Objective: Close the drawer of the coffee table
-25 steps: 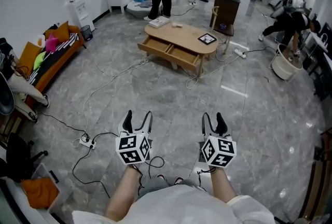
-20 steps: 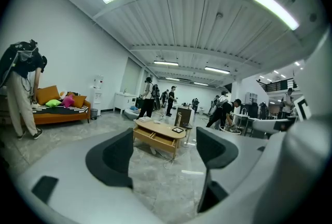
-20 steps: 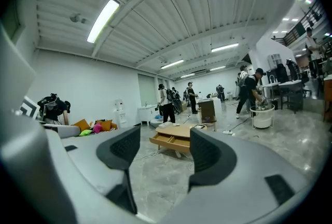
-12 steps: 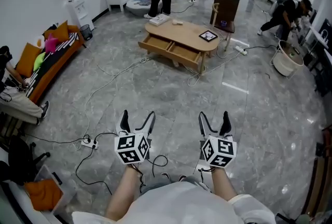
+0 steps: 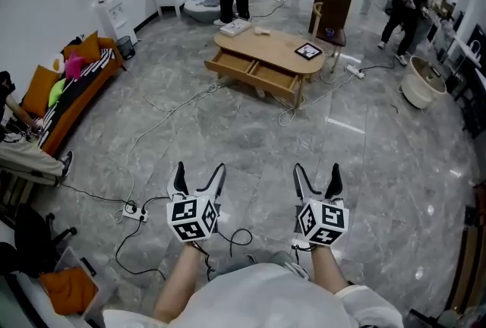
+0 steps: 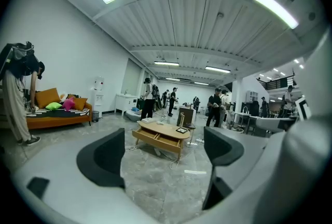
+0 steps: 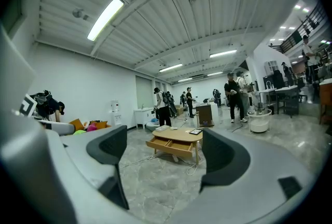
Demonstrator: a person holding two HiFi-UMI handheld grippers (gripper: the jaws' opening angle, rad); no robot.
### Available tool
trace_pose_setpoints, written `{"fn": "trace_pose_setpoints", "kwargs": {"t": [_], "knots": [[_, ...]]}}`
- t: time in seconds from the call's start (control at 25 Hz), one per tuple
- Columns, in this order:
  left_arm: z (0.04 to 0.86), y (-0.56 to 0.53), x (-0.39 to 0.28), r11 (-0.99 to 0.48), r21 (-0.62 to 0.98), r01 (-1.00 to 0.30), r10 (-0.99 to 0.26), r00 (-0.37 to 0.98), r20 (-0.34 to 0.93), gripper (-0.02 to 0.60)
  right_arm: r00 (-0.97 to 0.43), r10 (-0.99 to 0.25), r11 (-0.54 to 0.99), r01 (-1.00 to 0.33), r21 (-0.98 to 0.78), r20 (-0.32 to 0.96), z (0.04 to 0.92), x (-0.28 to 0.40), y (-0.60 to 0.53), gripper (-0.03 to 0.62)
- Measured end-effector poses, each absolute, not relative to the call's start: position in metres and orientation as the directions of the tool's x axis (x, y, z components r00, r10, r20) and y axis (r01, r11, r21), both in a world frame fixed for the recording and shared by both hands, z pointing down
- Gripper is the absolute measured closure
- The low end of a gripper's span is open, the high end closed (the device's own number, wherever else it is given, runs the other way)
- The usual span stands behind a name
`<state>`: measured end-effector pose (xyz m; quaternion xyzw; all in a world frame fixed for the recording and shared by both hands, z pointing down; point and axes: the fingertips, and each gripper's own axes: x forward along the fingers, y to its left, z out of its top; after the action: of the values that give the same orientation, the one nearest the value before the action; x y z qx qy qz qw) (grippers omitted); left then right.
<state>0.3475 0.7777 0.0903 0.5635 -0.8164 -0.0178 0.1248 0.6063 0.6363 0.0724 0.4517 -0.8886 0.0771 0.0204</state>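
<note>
The oval wooden coffee table (image 5: pixel 275 51) stands across the room, far ahead of both grippers. Its two front drawers (image 5: pixel 256 73) are pulled out side by side. The left gripper view shows the table (image 6: pixel 163 131) small between the jaws, and so does the right gripper view (image 7: pixel 179 136). My left gripper (image 5: pixel 200 173) and right gripper (image 5: pixel 317 173) are held side by side low in the head view, pointing at the table. Both sets of jaws have just been opening and stand wide, with nothing between them.
Cables (image 5: pixel 163 121) trail over the grey stone floor, with a power strip (image 5: pixel 134 209) near my left gripper. An orange sofa (image 5: pixel 76 87) lines the left wall. A dark cabinet (image 5: pixel 332 9), a white tub (image 5: pixel 418 89) and several people stand beyond the table.
Both grippers' jaws have spread wider. The grippers and the view have edged towards the table. People at the back right have straightened up and moved.
</note>
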Motion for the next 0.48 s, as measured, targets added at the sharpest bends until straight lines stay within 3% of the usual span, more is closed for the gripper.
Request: {"fn": "trace_pose_setpoints", "kwargs": {"t": [0.48], "knots": [[0.120, 0.735, 0.301, 0.374, 0.171, -0.912, -0.912, -0.328, 0.245, 0.110, -0.578, -0.798, 0.564, -0.816, -0.128, 0.169, 0.100, 0.570, 0.588, 0.135]]}}
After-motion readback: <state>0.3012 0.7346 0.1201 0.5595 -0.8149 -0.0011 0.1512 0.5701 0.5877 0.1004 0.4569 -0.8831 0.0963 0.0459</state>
